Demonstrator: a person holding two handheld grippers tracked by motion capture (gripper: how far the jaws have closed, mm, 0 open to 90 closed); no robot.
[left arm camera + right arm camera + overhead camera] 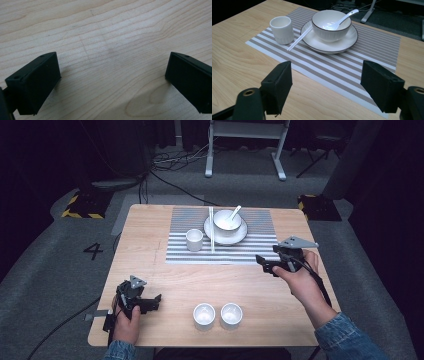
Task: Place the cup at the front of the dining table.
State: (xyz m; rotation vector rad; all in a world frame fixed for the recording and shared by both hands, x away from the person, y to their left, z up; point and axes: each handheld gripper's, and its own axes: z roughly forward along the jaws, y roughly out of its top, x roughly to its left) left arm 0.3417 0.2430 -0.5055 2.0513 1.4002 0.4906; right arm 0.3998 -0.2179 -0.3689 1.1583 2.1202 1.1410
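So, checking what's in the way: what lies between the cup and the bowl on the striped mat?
A pair of white chopsticks, one end propped on the plate under the bowl, right of the cup. Clearest in the right gripper view.

We see bare table point(150, 250) left of the mat point(260, 251); on the mat, a cup point(194, 240), chopsticks point(211, 230) and bowl point(227, 220) crowd together, blocking passage.

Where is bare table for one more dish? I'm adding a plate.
Bare wood lies between the grey striped placemat and the two small white cups, and left of the placemat. The placemat's middle is crowded by the white bowl.
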